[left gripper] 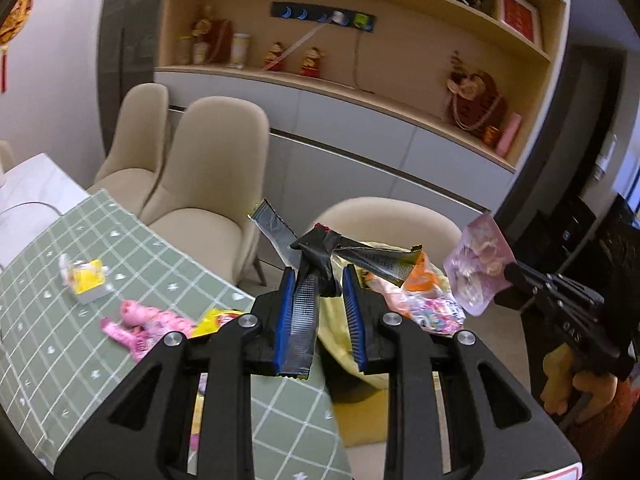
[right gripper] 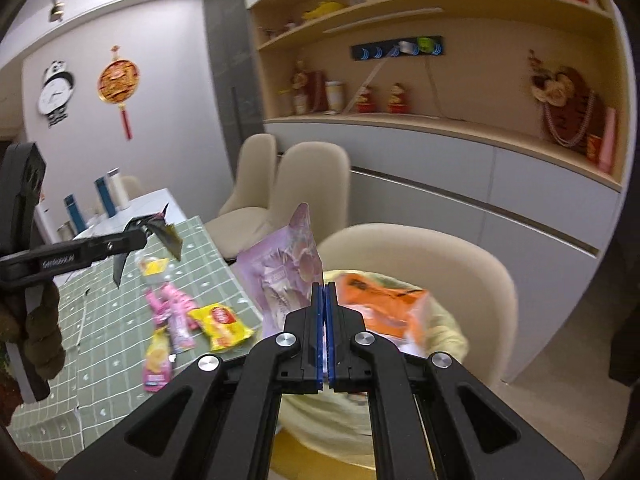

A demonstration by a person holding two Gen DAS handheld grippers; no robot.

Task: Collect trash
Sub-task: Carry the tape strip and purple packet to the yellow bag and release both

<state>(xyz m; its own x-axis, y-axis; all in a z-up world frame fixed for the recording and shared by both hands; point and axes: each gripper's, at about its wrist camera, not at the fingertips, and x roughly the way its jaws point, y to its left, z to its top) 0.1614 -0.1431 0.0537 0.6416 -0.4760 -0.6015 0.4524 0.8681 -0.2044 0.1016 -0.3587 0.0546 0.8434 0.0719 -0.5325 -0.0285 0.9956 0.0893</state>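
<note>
A table [right gripper: 120,320] under a green checked cloth is standing before three beige chairs [right gripper: 312,184] and a wall of shelves [right gripper: 440,92], with a yellow bag [right gripper: 448,332] of trash sitting open on the nearest chair. The left gripper [left gripper: 320,280], jaws only a little apart, is pinching a crumpled black-and-silver wrapper [left gripper: 316,264] above the table edge, while the right gripper [right gripper: 324,292], jaws closed tight, is gripping a lilac snack pouch [right gripper: 280,272] over the bag. Lying on the cloth are two yellow packets [right gripper: 222,322], one pink wrapper [right gripper: 172,308] and one small yellow-and-white carton [left gripper: 86,280].
</note>
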